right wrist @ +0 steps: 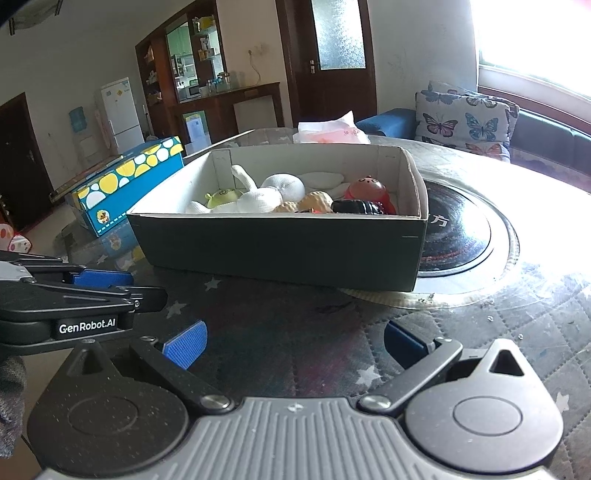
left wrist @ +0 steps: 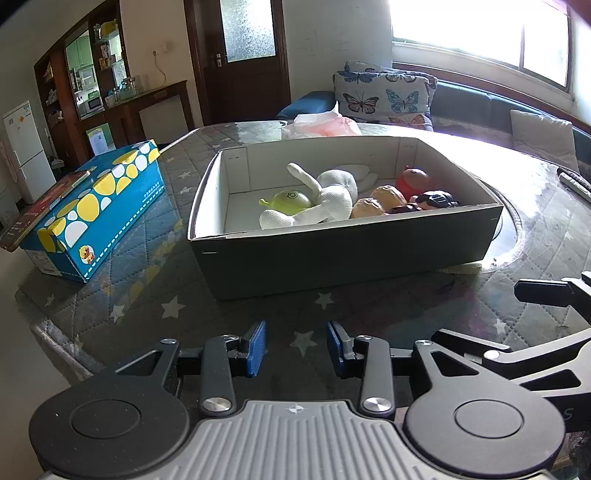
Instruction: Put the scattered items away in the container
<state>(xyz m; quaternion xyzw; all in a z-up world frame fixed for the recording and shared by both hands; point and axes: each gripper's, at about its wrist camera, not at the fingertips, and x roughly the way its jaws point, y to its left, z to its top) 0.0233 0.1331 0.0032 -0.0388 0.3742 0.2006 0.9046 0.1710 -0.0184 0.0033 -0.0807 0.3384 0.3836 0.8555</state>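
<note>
Box (left wrist: pixel 343 254): toys gathered inside, so task judged done.
Left gripper (left wrist: pixel 295 347): released, nothing held.
Right gripper (right wrist: pixel 291 347): spread wide, nothing held.

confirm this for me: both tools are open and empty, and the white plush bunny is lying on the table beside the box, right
Not quite. Both the left tool and right tool are open and empty, but the white plush bunny lies inside the box, among the other toys, as the left wrist view shows.

daylight floods in from window (left wrist: pixel 480 33) upper right, blown out white. strong glare on glossy table (left wrist: pixel 535 206) right side. left side of room dimmer. fisheye bends edges, dark corner vignetting. focus mostly sharp.
</note>
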